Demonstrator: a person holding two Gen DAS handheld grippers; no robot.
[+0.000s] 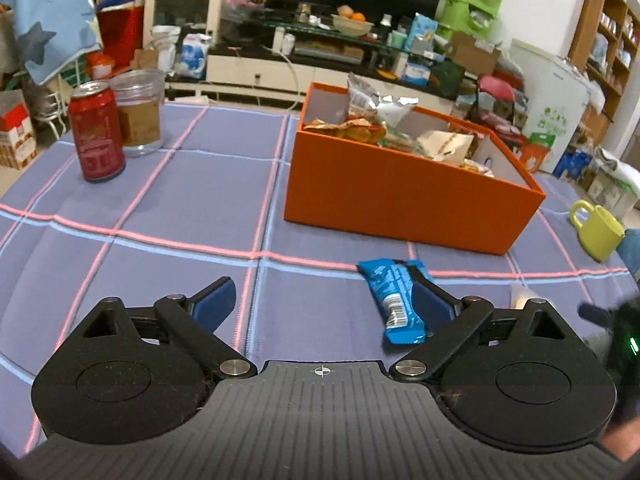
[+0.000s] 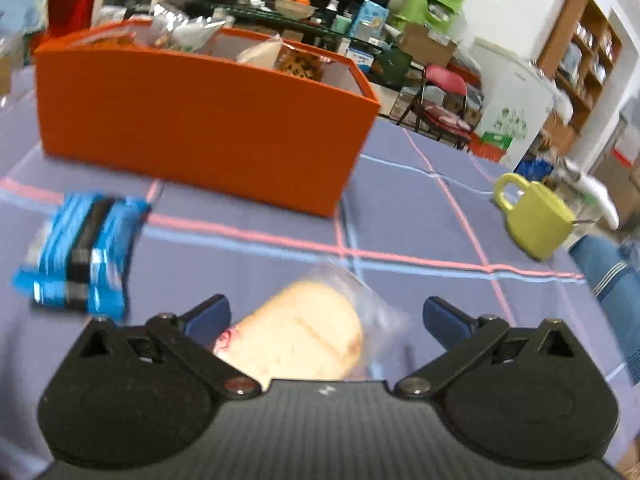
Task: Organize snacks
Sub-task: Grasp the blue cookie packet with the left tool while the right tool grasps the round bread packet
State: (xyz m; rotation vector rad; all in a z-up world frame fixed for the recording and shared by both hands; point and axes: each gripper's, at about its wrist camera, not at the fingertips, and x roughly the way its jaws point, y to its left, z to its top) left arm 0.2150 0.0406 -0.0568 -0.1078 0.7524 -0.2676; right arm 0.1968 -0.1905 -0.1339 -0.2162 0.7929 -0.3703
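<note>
An orange box (image 1: 400, 196) holding several snack packets stands on the checked tablecloth. In the left wrist view a blue snack packet (image 1: 394, 304) lies flat in front of the box, just inside the right-hand finger of my left gripper (image 1: 324, 300). That gripper is open, and its other finger is far from the packet. In the right wrist view a bread roll in a clear bag (image 2: 304, 336) lies on the cloth between the fingers of my right gripper (image 2: 328, 316), which is open wide, with the pads apart from the bag. The blue packet (image 2: 80, 252) lies to its left and the orange box (image 2: 200, 120) behind.
A red drink can (image 1: 98, 132) and a clear plastic jar (image 1: 140, 112) stand at the far left of the table. A yellow mug (image 1: 596, 232) (image 2: 532, 220) sits near the right edge. Beyond the table are a TV stand, shelves and a folding chair.
</note>
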